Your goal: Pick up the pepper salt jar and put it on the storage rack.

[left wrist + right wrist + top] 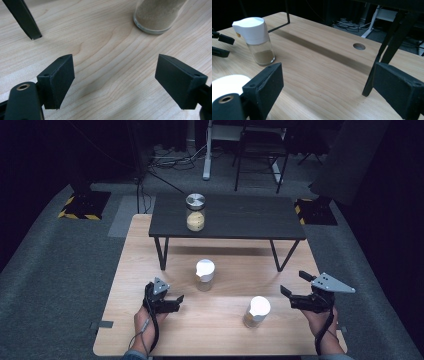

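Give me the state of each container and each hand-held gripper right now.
Left hand-held gripper: jaws open, nothing between them, low over the table.
Right hand-held gripper: jaws open, holding nothing.
Middle white-capped jar: upright, cap on, brown powder low inside, untouched.
Near white-capped jar: upright, cap on, untouched.
Metal-lidded jar: upright on the black shelf, lid on, about half full of tan contents.

No legible text, label, brand, number or sign is found on any surface in the three views.
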{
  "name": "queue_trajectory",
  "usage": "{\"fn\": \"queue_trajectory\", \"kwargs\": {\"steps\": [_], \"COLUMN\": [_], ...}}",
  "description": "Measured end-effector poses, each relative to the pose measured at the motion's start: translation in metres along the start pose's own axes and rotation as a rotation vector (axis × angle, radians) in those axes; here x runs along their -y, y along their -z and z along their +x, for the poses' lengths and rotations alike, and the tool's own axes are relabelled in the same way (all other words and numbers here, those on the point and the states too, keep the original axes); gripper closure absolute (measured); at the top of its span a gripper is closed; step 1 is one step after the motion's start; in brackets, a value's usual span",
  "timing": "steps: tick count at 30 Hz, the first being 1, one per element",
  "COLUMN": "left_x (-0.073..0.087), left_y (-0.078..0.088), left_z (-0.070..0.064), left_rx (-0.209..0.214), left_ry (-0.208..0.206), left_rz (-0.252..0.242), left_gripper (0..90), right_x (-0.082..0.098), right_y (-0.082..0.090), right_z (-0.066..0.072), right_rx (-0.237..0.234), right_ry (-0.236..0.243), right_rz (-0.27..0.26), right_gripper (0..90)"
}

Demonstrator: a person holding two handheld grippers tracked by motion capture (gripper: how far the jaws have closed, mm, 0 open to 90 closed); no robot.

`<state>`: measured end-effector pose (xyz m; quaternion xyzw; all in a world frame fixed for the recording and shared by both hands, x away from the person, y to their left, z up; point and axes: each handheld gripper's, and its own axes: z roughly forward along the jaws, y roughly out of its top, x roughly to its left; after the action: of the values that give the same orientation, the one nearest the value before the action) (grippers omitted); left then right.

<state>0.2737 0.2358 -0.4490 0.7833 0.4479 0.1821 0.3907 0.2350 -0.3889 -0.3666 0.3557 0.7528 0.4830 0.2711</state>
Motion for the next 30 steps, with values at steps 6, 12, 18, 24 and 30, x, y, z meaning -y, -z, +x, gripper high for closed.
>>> {"fn": "queue_trajectory", "kwargs": {"steps": [6, 12, 18, 24, 30], "left_x": [-0.002, -0.005, -0.007, -0.009, -0.007], "left_y": [-0.003, -0.005, -0.007, -0.01, -0.011], "left_z": [0.0, 0.0, -0.001, -0.005, -0.008], "left_rx": [-0.009, -0.012, -0.012, -0.024, -0.029], "left_ry": [0.001, 0.006, 0.003, -0.026, -0.049], "left_rz": [0.03, 0.062, 0.084, 0.095, 0.091], "left_gripper": [15.9, 15.9, 15.9, 15.5, 14.3], "right_x": [-0.007, -0.013, -0.02, -0.027, -0.037], "right_y": [-0.003, -0.005, -0.008, -0.008, -0.013], "right_z": [0.002, 0.003, 0.006, 0.009, 0.014], "right_rx": [-0.009, -0.03, -0.043, -0.057, -0.063], "right_ry": [0.007, 0.001, 0.01, 0.004, 0.02], "right_rz": [-0.006, -0.016, -0.021, -0.038, -0.043], "right_gripper": [9.7, 9.8, 9.9, 10.1, 10.1]}}
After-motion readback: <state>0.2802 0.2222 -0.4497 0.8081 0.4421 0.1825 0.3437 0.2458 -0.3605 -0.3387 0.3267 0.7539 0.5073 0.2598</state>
